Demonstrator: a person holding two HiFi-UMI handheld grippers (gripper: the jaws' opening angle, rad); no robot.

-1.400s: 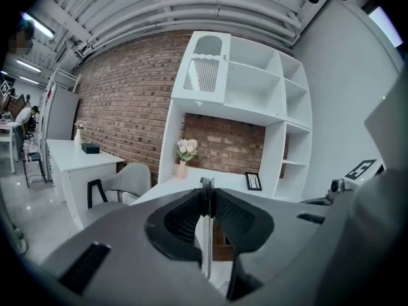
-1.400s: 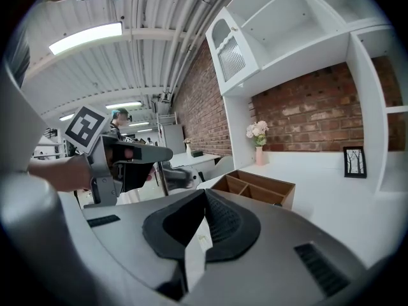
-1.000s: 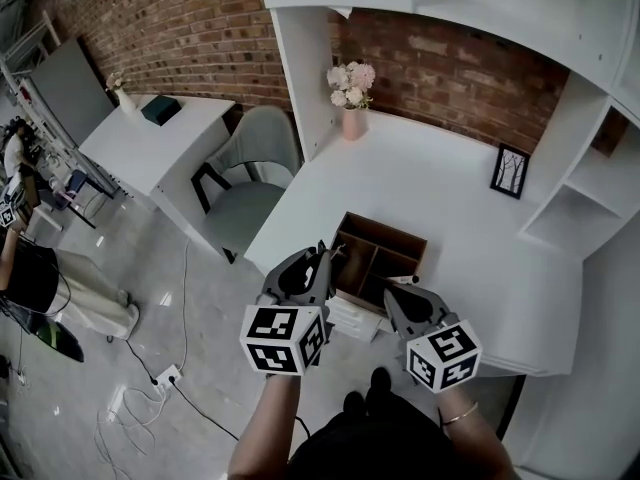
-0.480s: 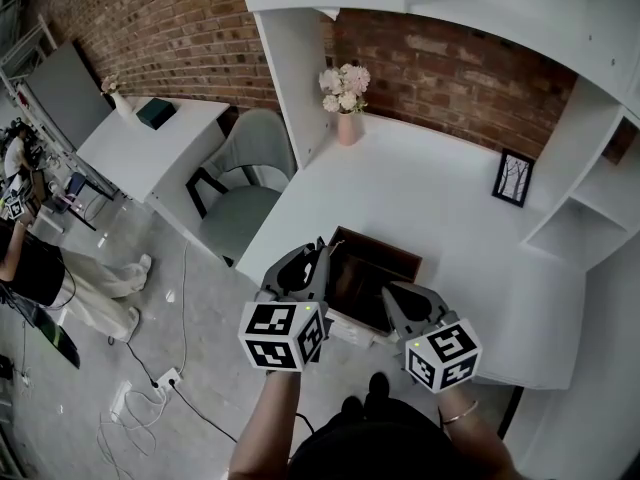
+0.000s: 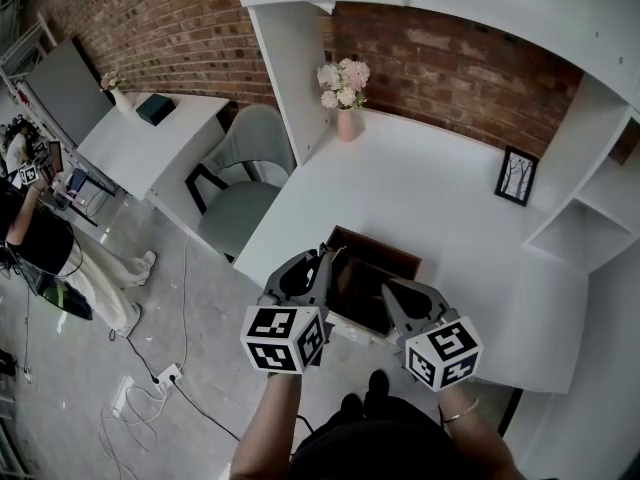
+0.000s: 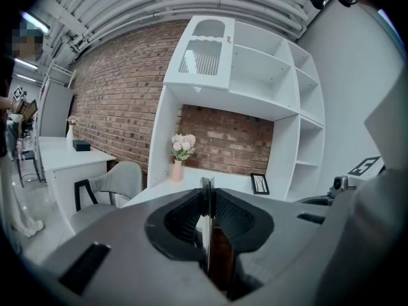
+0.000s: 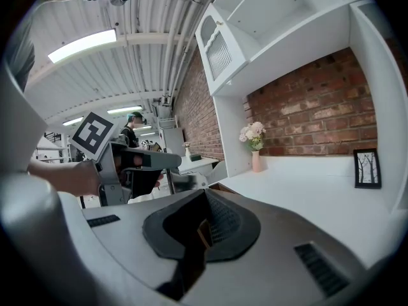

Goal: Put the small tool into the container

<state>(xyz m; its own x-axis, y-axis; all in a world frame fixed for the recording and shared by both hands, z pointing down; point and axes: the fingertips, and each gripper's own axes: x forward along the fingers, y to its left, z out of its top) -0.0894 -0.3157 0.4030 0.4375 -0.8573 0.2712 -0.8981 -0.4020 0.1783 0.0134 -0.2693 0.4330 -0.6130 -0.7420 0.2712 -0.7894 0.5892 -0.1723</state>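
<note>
A brown wooden container [image 5: 372, 276] sits at the front edge of the white desk [image 5: 440, 203]; its inside is dark. My left gripper [image 5: 326, 256] is at the container's left rim, and its jaws are shut with nothing visible between them [image 6: 206, 193]. Over the container's right front corner, my right gripper [image 5: 389, 287] is also shut and empty [image 7: 203, 199]. The right gripper view shows the left gripper [image 7: 143, 161] held by a hand. Something white [image 5: 352, 331] lies below the container between the grippers, and I cannot make out what it is. I see no small tool.
A pink vase of flowers [image 5: 345, 93] and a framed picture [image 5: 514, 176] stand at the back of the desk. White shelves rise on the right. A grey chair [image 5: 240, 183] stands left of the desk. A person [image 5: 40, 243] is by a side table, and cables lie on the floor.
Both grippers stay shut by the container and have barely moved. The head view has shifted a little. The person at far left has walked further into view.
</note>
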